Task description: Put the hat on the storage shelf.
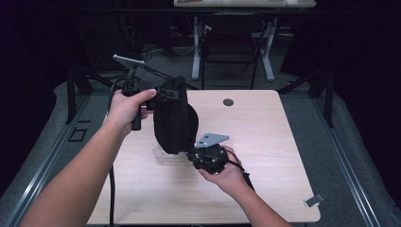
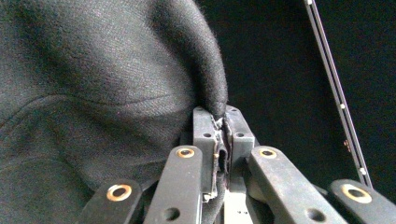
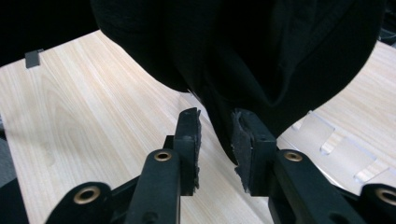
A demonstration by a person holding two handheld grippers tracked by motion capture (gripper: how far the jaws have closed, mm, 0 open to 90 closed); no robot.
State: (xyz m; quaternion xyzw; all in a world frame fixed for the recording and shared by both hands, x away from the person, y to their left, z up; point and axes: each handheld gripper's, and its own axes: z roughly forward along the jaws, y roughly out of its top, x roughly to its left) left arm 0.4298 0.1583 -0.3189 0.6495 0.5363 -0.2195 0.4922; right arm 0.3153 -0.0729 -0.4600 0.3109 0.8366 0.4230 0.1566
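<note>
Left jaws: pressed together on a pinched fold of the black cloth, as seen in the left gripper view; the fabric edge is caught between the two pads.
Left gripper: held raised above the far left part of the desk, gripped by the left hand; a grey plate is carried on its far side.
Black cloth: hung from the left jaws in mid-air, draped downward, its lower end reaching toward the right gripper.
Right jaws: set apart, with the lowest tip of the cloth hanging in the gap between them; no firm pinch by the pads is visible in the right gripper view.
Right gripper: held low over the middle of the desk by the right hand, pointed toward the cloth.
Clear plastic piece: lying flat on the desk under and just beside the cloth.
Desk: light wood; a small dark round hole is set near its far edge, and a small grey tag lies at its near right corner.
</note>
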